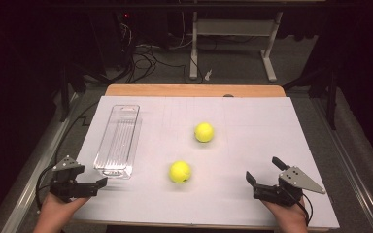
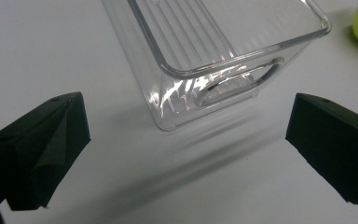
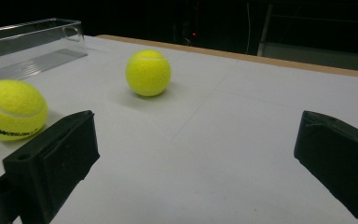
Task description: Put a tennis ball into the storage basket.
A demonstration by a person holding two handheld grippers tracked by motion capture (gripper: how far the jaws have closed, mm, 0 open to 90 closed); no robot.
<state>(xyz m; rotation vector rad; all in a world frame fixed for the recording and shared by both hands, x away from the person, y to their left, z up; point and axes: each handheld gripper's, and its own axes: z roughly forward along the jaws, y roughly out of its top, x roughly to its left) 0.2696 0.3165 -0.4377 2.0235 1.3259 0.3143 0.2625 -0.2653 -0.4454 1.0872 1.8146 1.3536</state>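
On your table [image 1: 252,111], the bin [image 1: 118,141] lies lengthwise at ten o'clock. One ball [image 1: 180,172] sits just right of its near end; the other ball [image 1: 204,132] lies beyond, toward one o'clock from the first, well apart.

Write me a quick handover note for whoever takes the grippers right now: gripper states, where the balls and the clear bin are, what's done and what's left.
Left gripper: open, holding nothing, low at the near left edge, just short of the near end of the clear bin.
Right gripper: open, holding nothing, at the near right, facing the balls.
Near tennis ball: on the white table, right of the bin's near end.
Far tennis ball: mid-table, apart from the bin.
Done: nothing; the bin has no ball in it.
Left: probably grasp each ball and place it in the bin.
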